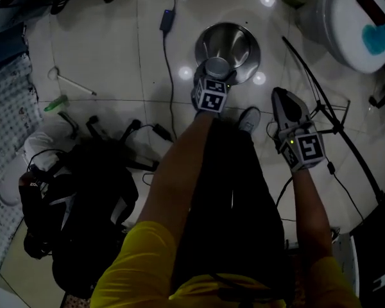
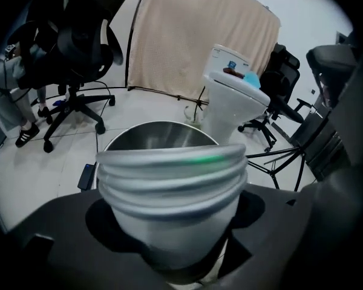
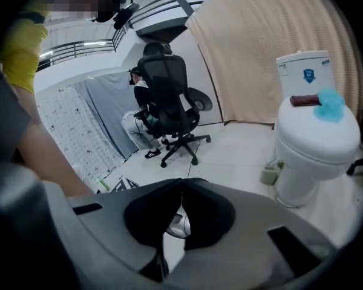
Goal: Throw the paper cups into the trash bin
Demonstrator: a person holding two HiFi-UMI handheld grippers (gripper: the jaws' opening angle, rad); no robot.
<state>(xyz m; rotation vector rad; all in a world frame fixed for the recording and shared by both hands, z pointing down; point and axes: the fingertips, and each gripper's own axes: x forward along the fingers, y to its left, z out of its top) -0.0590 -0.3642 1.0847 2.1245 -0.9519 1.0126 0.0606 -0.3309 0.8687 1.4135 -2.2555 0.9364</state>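
Note:
A stack of white paper cups [image 2: 172, 198] stands rim-up between the jaws of my left gripper [image 2: 172, 237]. The cups look smeared while the room behind them is sharp, and dark gaps show on both sides of them, so the pads do not press on them. In the head view this gripper [image 1: 216, 77] and the cups [image 1: 217, 67] hang right above the round steel trash bin [image 1: 244, 38]. The bin's rim [image 2: 157, 128] shows just behind the cups. My right gripper [image 1: 285, 100] is off to the right, its jaws [image 3: 181, 186] closed tip to tip on nothing.
A white toilet [image 1: 356, 18] with a blue thing on its lid stands at the back right. A black bag [image 1: 83, 197] and cables lie on the tiled floor at the left. A black stand [image 1: 327, 114] slants beside the right gripper. Office chairs [image 2: 78, 47] and a beige curtain [image 2: 199, 41] are beyond.

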